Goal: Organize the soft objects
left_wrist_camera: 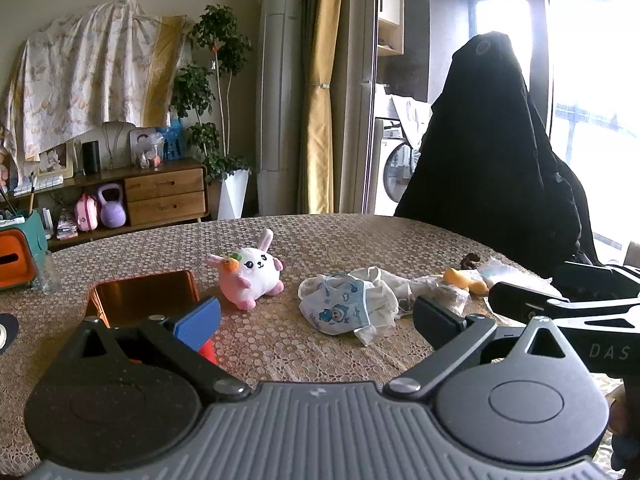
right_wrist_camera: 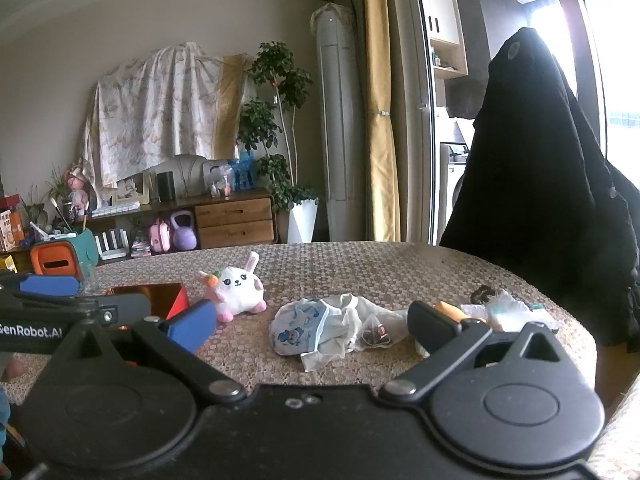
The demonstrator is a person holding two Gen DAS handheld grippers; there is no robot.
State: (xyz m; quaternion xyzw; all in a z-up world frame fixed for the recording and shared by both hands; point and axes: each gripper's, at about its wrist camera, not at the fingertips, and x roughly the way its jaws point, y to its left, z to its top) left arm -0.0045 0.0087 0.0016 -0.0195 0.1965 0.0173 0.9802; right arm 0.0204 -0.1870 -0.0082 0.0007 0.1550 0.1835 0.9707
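Observation:
A white and pink plush bunny [left_wrist_camera: 251,276] [right_wrist_camera: 238,289] lies on the table beyond an open red box [left_wrist_camera: 142,297] [right_wrist_camera: 150,300]. A heap of face masks and white cloth [left_wrist_camera: 352,306] [right_wrist_camera: 320,328] lies mid-table. An orange plush toy [left_wrist_camera: 466,280] [right_wrist_camera: 450,310] and a wrapped pack [left_wrist_camera: 508,274] [right_wrist_camera: 508,312] lie further right. My left gripper [left_wrist_camera: 316,320] is open and empty, short of the heap. My right gripper [right_wrist_camera: 312,330] is open and empty, also facing the heap; it shows at the right of the left wrist view [left_wrist_camera: 560,304].
A teal and orange tissue holder [left_wrist_camera: 20,256] [right_wrist_camera: 64,256] and a clear glass [left_wrist_camera: 48,274] stand at the table's left. A chair draped in black cloth [left_wrist_camera: 492,152] [right_wrist_camera: 548,184] stands at the far right edge. The table [left_wrist_camera: 340,240] has a patterned cover.

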